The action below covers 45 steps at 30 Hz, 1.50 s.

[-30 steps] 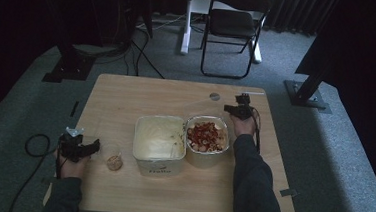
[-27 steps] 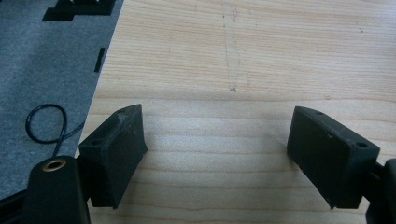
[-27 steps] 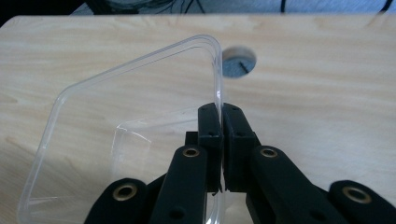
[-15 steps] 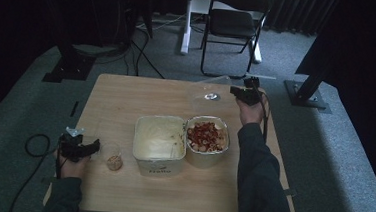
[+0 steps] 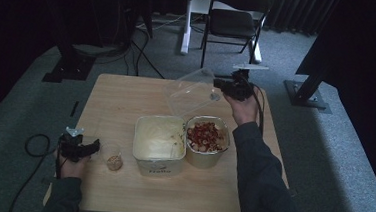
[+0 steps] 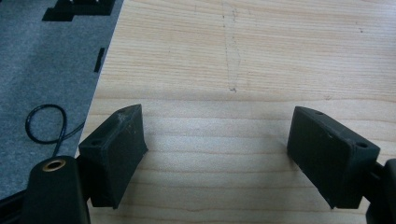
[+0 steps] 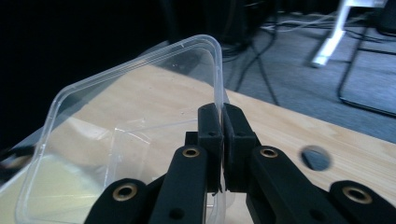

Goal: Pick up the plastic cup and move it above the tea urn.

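My right gripper (image 5: 225,88) is shut on the edge of a clear plastic lid (image 5: 191,91), holding it tilted above the far side of the wooden table (image 5: 121,96). In the right gripper view the lid (image 7: 116,140) rises to the left of the pinched jaws (image 7: 222,122). Below it stand a square cream tub (image 5: 159,141) and a round bowl of red-and-white food (image 5: 206,140), side by side. My left gripper (image 5: 90,147) rests at the table's near left edge, its jaws (image 6: 217,154) wide open over bare wood.
A small brownish cup of food (image 5: 114,162) sits just right of the left gripper. A small dark round spot (image 7: 315,158) lies on the table near the right gripper. A chair (image 5: 234,21) and stands with cables sit on the carpet beyond the table.
My right gripper has moved to the far edge of the table and lifted the clear lid, which now hangs tilted above the table. The left gripper stayed put.
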Each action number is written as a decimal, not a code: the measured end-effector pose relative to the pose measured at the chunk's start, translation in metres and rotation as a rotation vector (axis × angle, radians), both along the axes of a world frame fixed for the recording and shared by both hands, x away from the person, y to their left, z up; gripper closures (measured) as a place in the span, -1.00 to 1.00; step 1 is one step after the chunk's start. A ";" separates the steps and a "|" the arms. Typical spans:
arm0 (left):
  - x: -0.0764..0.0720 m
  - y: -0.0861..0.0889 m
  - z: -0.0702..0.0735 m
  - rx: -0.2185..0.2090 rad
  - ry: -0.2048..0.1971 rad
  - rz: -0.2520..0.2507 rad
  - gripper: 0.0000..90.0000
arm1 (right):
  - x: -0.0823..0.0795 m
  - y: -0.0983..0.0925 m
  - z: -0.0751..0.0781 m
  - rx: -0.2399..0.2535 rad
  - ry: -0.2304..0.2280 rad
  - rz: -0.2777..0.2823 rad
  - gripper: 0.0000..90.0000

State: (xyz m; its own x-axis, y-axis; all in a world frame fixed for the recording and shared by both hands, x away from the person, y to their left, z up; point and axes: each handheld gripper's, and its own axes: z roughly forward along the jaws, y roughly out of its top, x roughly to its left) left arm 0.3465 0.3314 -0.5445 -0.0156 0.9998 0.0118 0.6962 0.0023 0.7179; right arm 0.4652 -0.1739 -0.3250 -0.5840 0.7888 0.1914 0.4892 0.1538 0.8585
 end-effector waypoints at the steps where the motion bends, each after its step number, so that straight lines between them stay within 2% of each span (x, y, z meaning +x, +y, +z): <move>1: 0.000 0.000 0.000 0.000 0.000 0.000 -0.57 | -0.003 0.004 0.002 0.003 0.002 0.022 0.95; 5: 0.000 0.000 0.000 0.000 0.000 0.000 -0.57 | -0.018 0.017 0.009 0.009 -0.001 0.093 0.95; 10: 0.000 0.000 0.000 0.000 0.002 0.000 -0.57 | -0.037 0.032 0.016 -0.017 -0.032 0.169 0.94; 11: 0.000 0.000 0.000 0.000 0.002 0.000 -0.57 | -0.039 0.034 0.018 -0.012 -0.033 0.186 0.89; 13: 0.000 0.000 0.000 0.000 0.002 0.000 -0.57 | -0.042 0.037 0.020 0.013 -0.041 0.223 0.51; 15: 0.000 0.000 0.000 0.000 0.002 0.000 -0.57 | -0.045 0.037 0.022 0.017 -0.064 0.235 0.49; 18: 0.000 0.000 0.000 0.000 0.002 0.000 -0.57 | -0.046 0.032 0.022 0.024 -0.083 0.219 0.44; 23: 0.000 0.000 0.000 0.000 0.002 0.000 -0.56 | -0.043 0.024 0.012 0.002 -0.077 0.187 0.35; 25: 0.000 0.000 0.000 0.000 0.001 0.000 -0.56 | -0.041 0.018 0.001 -0.001 -0.056 0.168 0.32; 31: 0.000 0.000 0.000 0.000 0.000 -0.001 -0.57 | -0.035 0.005 -0.016 -0.021 -0.030 0.129 0.24; 36: -0.001 0.000 0.000 0.000 0.001 -0.007 -0.57 | -0.032 -0.004 -0.027 -0.019 -0.007 0.100 0.21; 45: -0.003 0.002 0.002 -0.008 0.013 0.007 -0.52 | -0.032 -0.016 -0.036 -0.025 0.005 0.080 0.18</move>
